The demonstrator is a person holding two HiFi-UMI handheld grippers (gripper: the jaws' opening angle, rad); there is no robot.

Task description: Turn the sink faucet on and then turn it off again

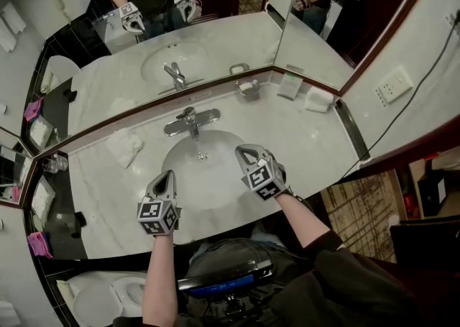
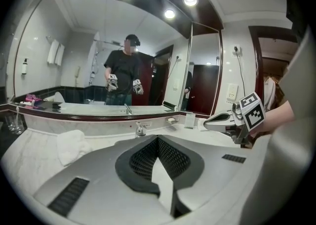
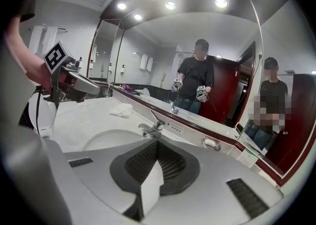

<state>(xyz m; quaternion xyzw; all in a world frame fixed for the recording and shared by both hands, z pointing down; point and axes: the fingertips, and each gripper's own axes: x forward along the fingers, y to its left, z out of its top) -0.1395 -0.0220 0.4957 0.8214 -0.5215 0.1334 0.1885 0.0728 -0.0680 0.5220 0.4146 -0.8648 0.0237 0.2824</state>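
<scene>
A chrome single-lever faucet [image 1: 190,121] stands behind the round white basin [image 1: 180,189] set in the marble counter. Both grippers hover over the basin's near half, apart from the faucet. My left gripper [image 1: 167,175] is shut and holds nothing; it points toward the faucet [image 2: 140,129], which shows small past its jaws [image 2: 158,143]. My right gripper [image 1: 247,151] is also shut and empty. Its own view has the faucet [image 3: 152,128] just beyond its tips [image 3: 158,146], lever slanting upward. Each gripper shows in the other's view: right [image 2: 217,121], left [image 3: 92,88]. I cannot make out a water stream.
A crumpled white towel [image 1: 128,147] lies left of the basin. A soap dish [image 1: 248,88] and small packets [image 1: 315,100] sit at the back right. Glasses [image 1: 54,164] stand at the far left. Angled mirrors [image 1: 180,24] rise behind the counter. A toilet [image 1: 108,293] is at lower left.
</scene>
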